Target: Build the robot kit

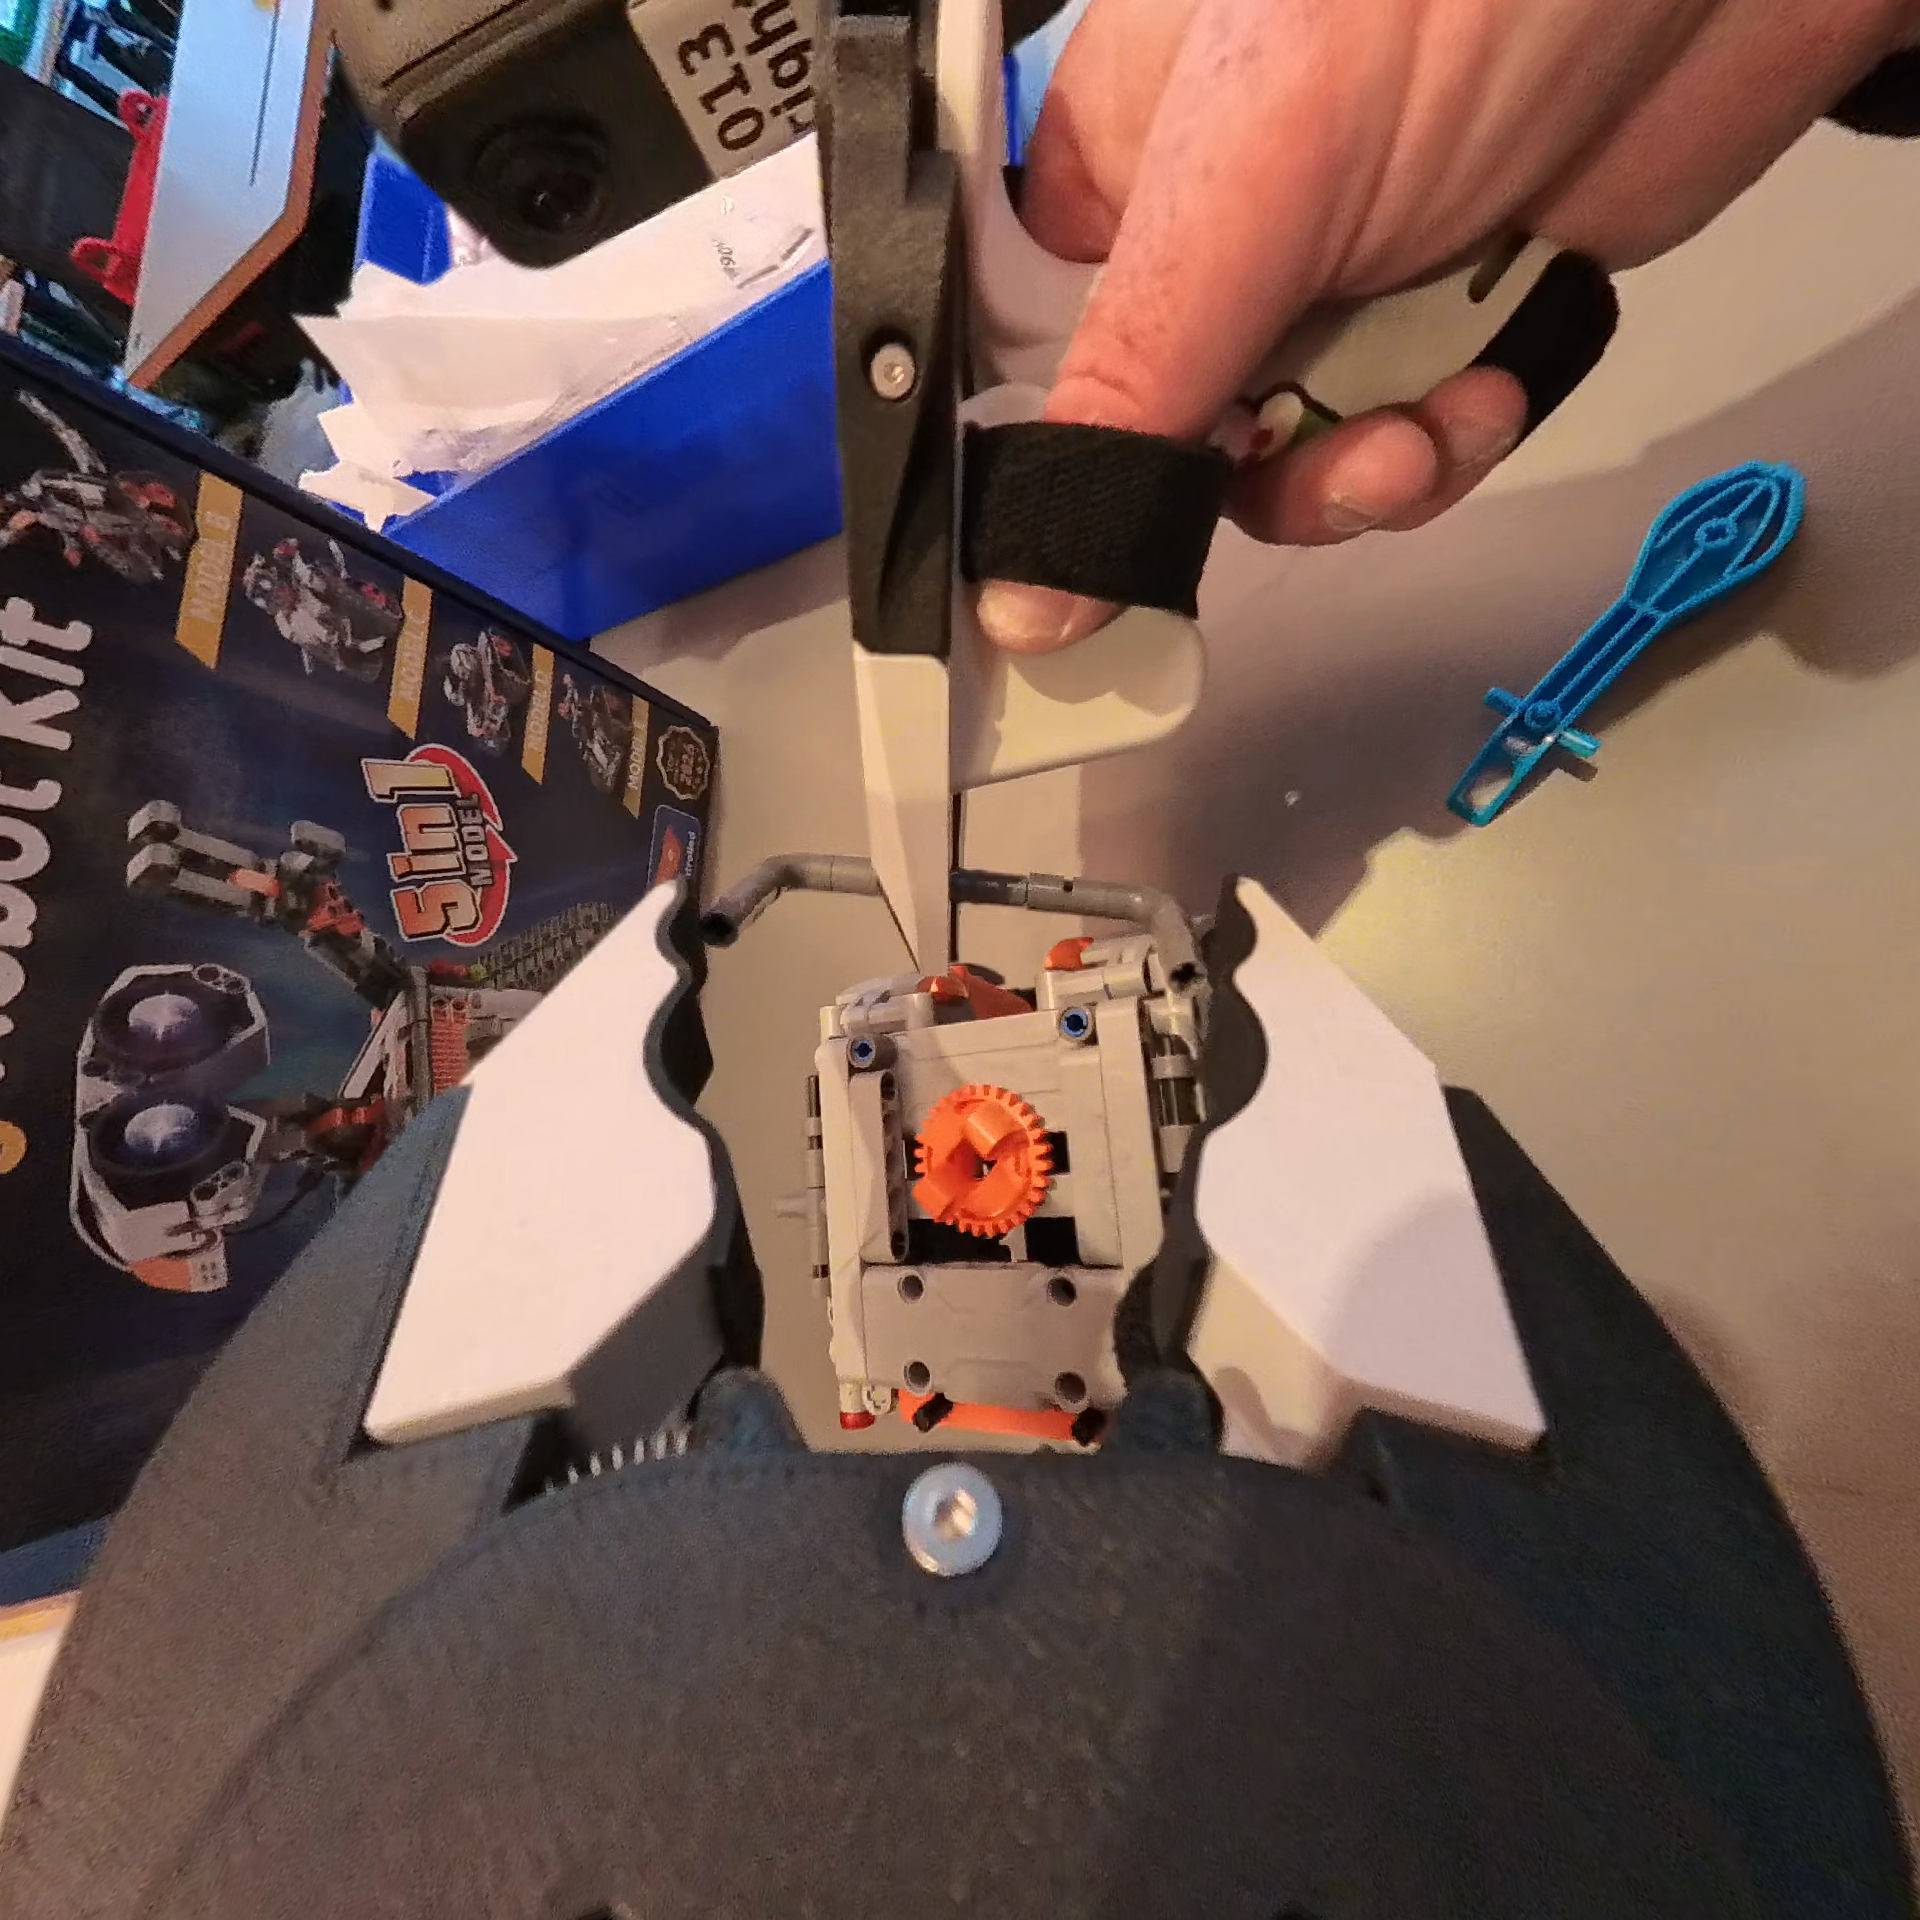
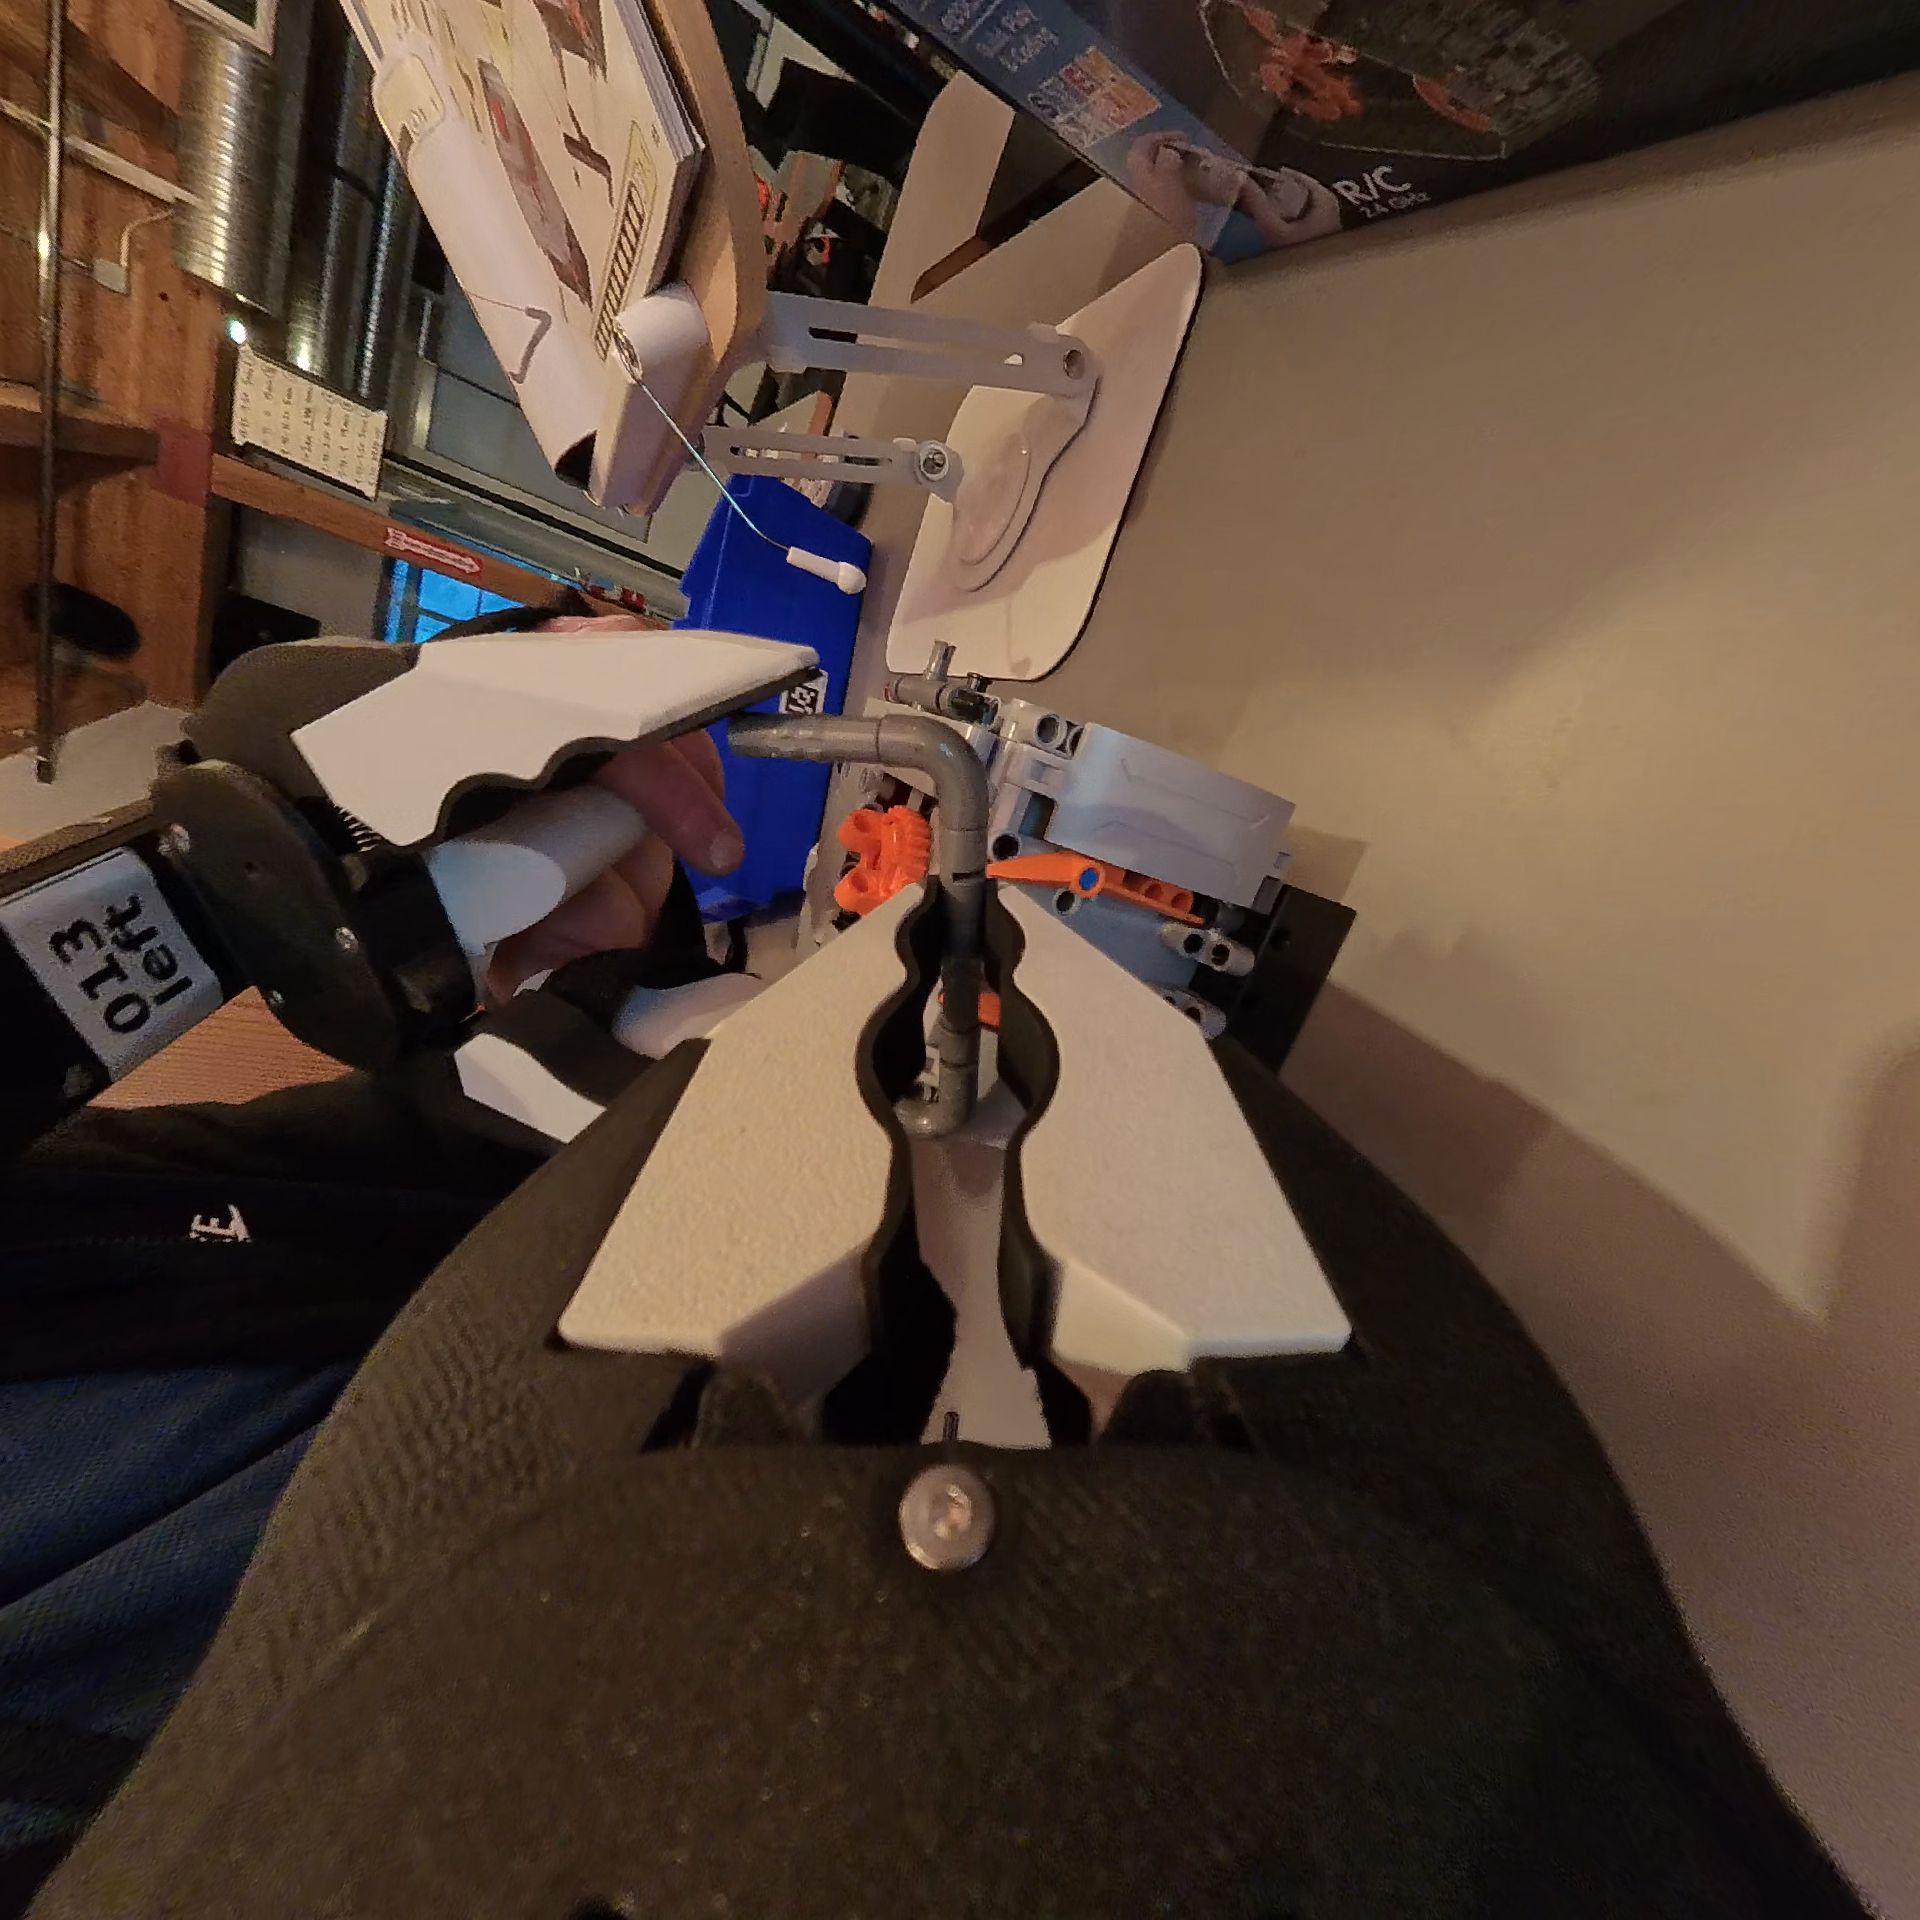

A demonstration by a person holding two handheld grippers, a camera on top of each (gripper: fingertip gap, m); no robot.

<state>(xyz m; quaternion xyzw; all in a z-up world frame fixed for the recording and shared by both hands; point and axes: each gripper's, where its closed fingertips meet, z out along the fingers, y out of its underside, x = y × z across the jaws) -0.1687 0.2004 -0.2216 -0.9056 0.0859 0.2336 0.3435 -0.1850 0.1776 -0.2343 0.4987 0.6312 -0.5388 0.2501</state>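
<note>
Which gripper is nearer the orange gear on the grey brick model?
Left. The left gripper straddles the model, the orange gear between its open fingers. The right gripper is shut on the grey bent tube at the model's far edge.

Hobby workshop or maker's room, as we read it: beige table point(image 1: 1558, 1039) carrying a building-kit box point(image 1: 260, 883), a blue parts bin point(image 1: 644, 457) stuffed with paper, a blue plastic hand tool point(image 1: 1642, 634); we also list an instruction booklet point(image 2: 551, 208) on a stand, wood-panelled wall point(image 2: 94, 312), metal ducting point(image 2: 223, 166).
</note>
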